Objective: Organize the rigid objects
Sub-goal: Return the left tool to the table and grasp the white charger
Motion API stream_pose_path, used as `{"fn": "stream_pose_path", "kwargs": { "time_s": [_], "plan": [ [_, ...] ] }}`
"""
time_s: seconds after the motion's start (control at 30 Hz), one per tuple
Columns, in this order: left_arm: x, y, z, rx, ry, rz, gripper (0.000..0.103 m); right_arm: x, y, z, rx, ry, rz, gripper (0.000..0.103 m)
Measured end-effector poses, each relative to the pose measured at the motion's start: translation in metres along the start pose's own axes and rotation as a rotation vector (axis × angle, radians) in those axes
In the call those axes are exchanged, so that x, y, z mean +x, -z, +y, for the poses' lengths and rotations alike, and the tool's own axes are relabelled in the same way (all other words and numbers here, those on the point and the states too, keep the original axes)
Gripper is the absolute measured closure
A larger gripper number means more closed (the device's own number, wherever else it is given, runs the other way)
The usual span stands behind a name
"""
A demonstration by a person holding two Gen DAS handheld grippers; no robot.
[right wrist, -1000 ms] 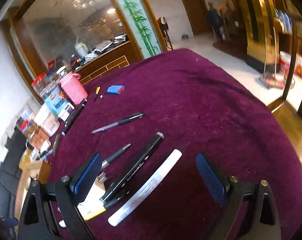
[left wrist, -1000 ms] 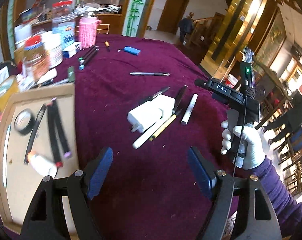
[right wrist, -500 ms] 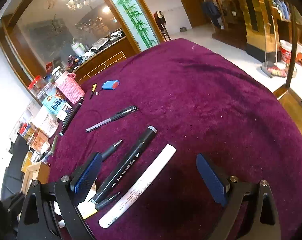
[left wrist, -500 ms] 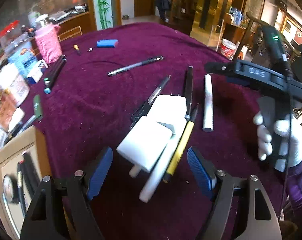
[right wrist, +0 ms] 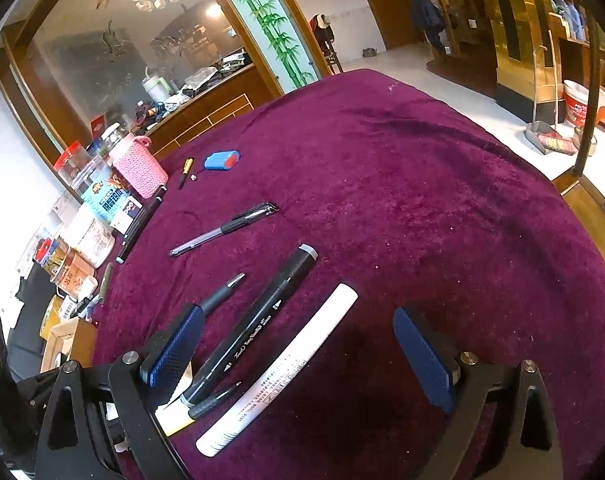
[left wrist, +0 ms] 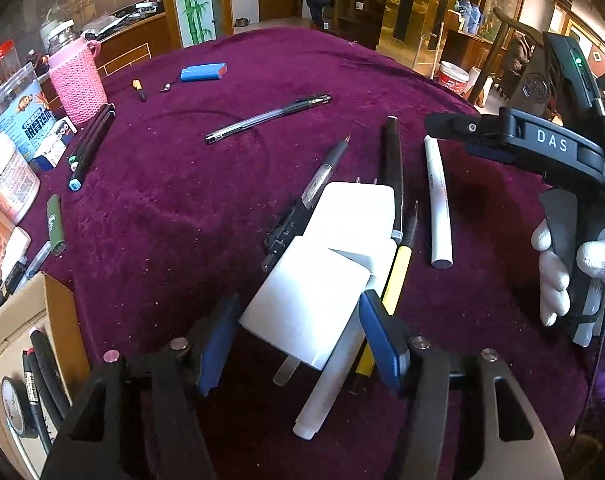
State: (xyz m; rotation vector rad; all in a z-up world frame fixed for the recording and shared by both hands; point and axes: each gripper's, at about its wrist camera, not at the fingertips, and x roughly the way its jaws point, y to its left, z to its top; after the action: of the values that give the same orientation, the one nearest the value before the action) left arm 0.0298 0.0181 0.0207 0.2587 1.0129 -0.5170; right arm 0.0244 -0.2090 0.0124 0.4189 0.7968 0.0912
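Two white charger blocks lie together on the purple tablecloth: the near charger (left wrist: 310,312) and the far charger (left wrist: 354,216). My left gripper (left wrist: 298,304) straddles the near charger. Its jaws are closing, with the blue pads close beside the block's sides and no clear press showing. A yellow pen (left wrist: 398,276), a long white marker (left wrist: 326,400) and a black pen (left wrist: 302,208) lie partly under the chargers. My right gripper (right wrist: 298,316) stands open low over a white marker (right wrist: 286,364) and a black marker (right wrist: 262,320), touching neither. A white-gloved hand (left wrist: 558,276) holds it.
A cardboard box (left wrist: 58,304) at the near left holds black markers and a tape roll. A gel pen (left wrist: 270,118), a blue battery pack (left wrist: 204,72) and a pink knitted cup (left wrist: 78,84) lie farther back. Jars and boxes line the left edge. Bare cloth spreads to the right.
My left gripper swung from beside the box over to the chargers, sank, and its jaws narrowed around the near charger. My right gripper has hardly moved.
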Motion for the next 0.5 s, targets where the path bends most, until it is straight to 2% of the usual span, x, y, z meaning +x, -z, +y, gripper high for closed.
{"fn": "stream_pose_path", "kwargs": {
  "time_s": [0.2,0.37,0.5],
  "plan": [
    [0.001,-0.002,-0.004,-0.027,-0.011,-0.028,0.041,0.003,0.000,-0.003,0.000,0.008,0.007,0.006],
    [-0.014,0.006,-0.005,-0.072,0.016,-0.062,0.054,0.005,0.000,-0.008,0.021,0.008,0.016,0.006],
    [-0.041,0.017,-0.003,-0.121,0.040,-0.122,0.058,0.008,0.000,-0.011,0.035,-0.005,0.037,0.006]
  ]
}}
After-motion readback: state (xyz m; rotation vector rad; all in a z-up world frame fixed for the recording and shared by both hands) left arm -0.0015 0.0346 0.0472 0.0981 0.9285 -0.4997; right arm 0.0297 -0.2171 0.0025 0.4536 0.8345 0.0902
